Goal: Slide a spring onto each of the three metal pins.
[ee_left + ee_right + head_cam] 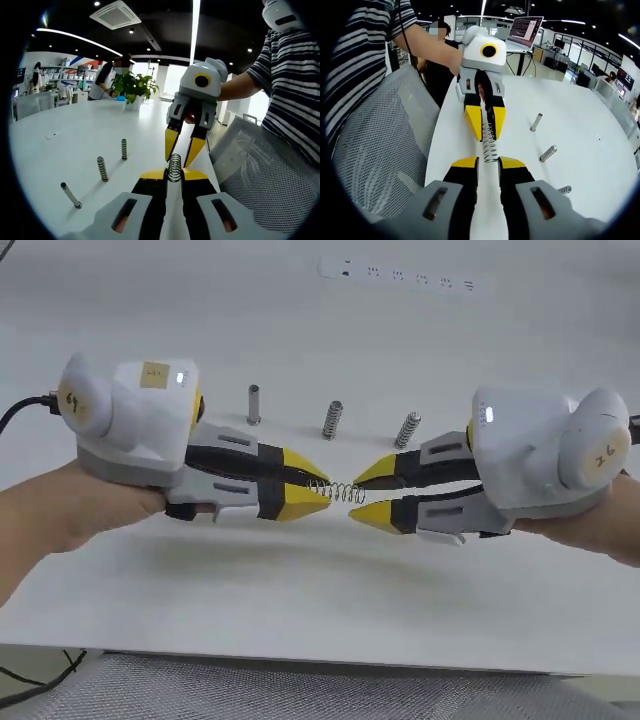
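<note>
A small loose spring [342, 491] hangs in the air between my two grippers, above the white table [300, 580]. My left gripper [323, 492] is shut on its left end. My right gripper [354, 498] is open, with its yellow jaws spread around the other end. The left gripper view shows the spring [174, 165] standing out from my left gripper [174, 176]. In the right gripper view the spring [489, 147] reaches my right gripper [489, 162]. Behind stand a bare metal pin [254, 405] and two pins wearing springs [332, 420] [407, 430].
A white power strip [405, 275] lies at the table's far edge. A grey mesh chair [300, 690] sits below the near edge. Open tabletop lies around the pins. A potted plant [132, 85] stands further down the table.
</note>
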`<action>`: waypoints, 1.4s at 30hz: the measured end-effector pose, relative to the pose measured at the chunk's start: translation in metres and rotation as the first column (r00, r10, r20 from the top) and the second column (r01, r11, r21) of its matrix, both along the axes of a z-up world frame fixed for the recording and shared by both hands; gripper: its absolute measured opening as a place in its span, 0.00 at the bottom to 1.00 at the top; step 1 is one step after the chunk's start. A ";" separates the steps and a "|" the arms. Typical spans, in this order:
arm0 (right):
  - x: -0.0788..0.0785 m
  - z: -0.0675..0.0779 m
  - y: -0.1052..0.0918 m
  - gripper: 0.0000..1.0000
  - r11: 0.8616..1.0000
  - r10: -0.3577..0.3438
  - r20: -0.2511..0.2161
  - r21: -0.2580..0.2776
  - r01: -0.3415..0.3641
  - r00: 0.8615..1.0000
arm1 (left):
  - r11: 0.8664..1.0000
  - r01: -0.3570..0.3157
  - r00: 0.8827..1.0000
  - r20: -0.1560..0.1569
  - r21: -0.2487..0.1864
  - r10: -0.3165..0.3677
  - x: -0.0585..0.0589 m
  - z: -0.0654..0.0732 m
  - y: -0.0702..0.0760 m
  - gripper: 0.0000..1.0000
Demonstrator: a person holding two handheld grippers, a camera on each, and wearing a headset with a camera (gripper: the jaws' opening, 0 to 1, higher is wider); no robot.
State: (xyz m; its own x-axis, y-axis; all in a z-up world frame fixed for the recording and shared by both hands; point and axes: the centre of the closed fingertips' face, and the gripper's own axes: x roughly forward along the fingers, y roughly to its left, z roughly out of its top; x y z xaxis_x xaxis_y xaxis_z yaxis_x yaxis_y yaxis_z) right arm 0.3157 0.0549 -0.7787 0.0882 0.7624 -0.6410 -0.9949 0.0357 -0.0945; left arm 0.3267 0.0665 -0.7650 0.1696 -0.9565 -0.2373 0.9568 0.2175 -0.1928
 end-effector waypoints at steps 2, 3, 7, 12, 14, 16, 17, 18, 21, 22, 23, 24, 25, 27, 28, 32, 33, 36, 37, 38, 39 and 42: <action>0.001 0.000 0.000 0.17 1.000 -0.003 -0.001 0.002 0.003 1.000 | 1.000 0.003 1.000 0.000 0.000 -0.003 0.000 0.000 0.000 0.07; 0.001 0.000 0.000 0.17 1.000 -0.004 -0.001 0.002 0.004 1.000 | 1.000 0.004 1.000 -0.001 0.001 -0.004 0.000 0.000 0.000 0.07; 0.001 0.001 0.001 0.16 1.000 -0.002 0.000 0.005 0.002 1.000 | 1.000 0.011 1.000 -0.004 0.001 -0.011 -0.002 0.000 -0.001 0.07; -0.001 0.000 0.001 0.13 1.000 0.007 -0.003 0.001 -0.007 1.000 | 1.000 0.015 1.000 -0.006 -0.001 -0.015 -0.004 0.001 -0.001 0.07; -0.001 0.001 0.001 0.13 1.000 0.010 0.001 0.004 -0.010 1.000 | 1.000 0.016 1.000 -0.006 0.002 -0.016 -0.004 0.001 -0.001 0.07; -0.002 0.002 0.001 0.12 1.000 0.015 0.004 0.006 -0.015 1.000 | 1.000 0.015 1.000 -0.007 0.001 -0.015 -0.004 0.001 -0.001 0.07; -0.002 0.002 0.001 0.12 1.000 0.017 0.005 0.006 -0.017 1.000 | 1.000 0.016 1.000 -0.007 0.002 -0.016 -0.005 0.000 -0.001 0.07; -0.003 0.003 0.001 0.12 1.000 0.020 0.004 0.005 -0.020 1.000 | 1.000 0.017 1.000 -0.010 0.001 -0.017 -0.005 0.000 -0.001 0.07; -0.003 0.005 0.001 0.12 1.000 0.027 0.014 0.002 -0.027 1.000 | 1.000 0.017 1.000 -0.012 0.004 -0.017 -0.005 -0.001 -0.001 0.07; -0.002 0.007 0.001 0.12 1.000 0.022 0.007 0.009 -0.022 1.000 | 1.000 0.016 1.000 -0.014 0.006 -0.016 -0.005 -0.002 0.000 0.07; -0.002 0.009 0.001 0.12 1.000 0.021 0.008 0.018 -0.021 1.000 | 1.000 0.016 1.000 -0.013 0.009 -0.015 -0.005 -0.002 0.000 0.07; -0.001 0.011 0.002 0.12 0.999 0.018 0.006 0.028 -0.018 1.000 | 1.000 0.016 1.000 -0.013 0.010 -0.016 -0.006 -0.003 0.000 0.07; -0.001 0.012 0.002 0.12 0.999 0.015 0.007 0.032 -0.015 1.000 | 1.000 0.015 1.000 -0.012 0.011 -0.015 -0.005 -0.003 0.000 0.07; -0.001 0.013 0.003 0.12 0.999 0.016 0.015 0.031 -0.017 1.000 | 1.000 0.014 1.000 -0.011 0.011 -0.013 -0.005 -0.003 0.000 0.07; -0.001 0.014 0.003 0.12 0.999 0.016 0.021 0.030 -0.017 1.000 | 1.000 0.014 1.000 -0.010 0.013 -0.014 -0.004 -0.003 0.000 0.07; -0.001 0.018 0.006 0.12 0.999 0.020 0.032 0.033 -0.021 0.999 | 0.999 0.019 1.000 -0.004 0.033 -0.019 -0.006 -0.007 0.000 0.07; 0.000 0.017 0.006 0.12 0.999 0.024 0.037 0.028 -0.026 0.999 | 0.999 0.019 1.000 -0.005 0.034 -0.019 -0.006 -0.008 0.001 0.07; -0.001 0.019 0.008 0.13 0.999 0.035 0.048 0.025 -0.036 0.998 | 0.999 0.024 1.000 0.000 0.045 -0.024 -0.007 -0.009 0.001 0.07; -0.002 0.022 0.009 0.13 0.999 0.035 0.047 0.034 -0.037 0.998 | 0.998 0.026 1.000 0.005 0.052 -0.026 -0.007 -0.011 0.000 0.07; -0.002 0.025 0.012 0.13 0.998 0.035 0.047 0.045 -0.037 0.998 | 0.998 0.030 1.000 0.006 0.056 -0.031 -0.008 -0.012 0.000 0.07; -0.003 0.028 0.014 0.13 0.998 0.038 0.049 0.054 -0.041 0.998 | 0.998 0.033 0.999 0.006 0.058 -0.034 -0.009 -0.012 -0.001 0.07; -0.004 0.032 0.019 0.13 0.997 0.050 0.063 0.057 -0.054 0.997 | 0.997 0.035 0.999 0.010 0.066 -0.036 -0.010 -0.014 -0.002 0.07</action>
State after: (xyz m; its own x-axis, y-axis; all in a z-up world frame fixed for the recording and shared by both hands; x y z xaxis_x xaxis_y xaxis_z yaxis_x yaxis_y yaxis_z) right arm 0.3116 0.0743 -0.7465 0.0849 0.8033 -0.5895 -0.9880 -0.0088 -0.1543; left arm 0.3171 0.0645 -0.7792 0.1391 -0.9444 -0.2978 0.9661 0.1955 -0.1686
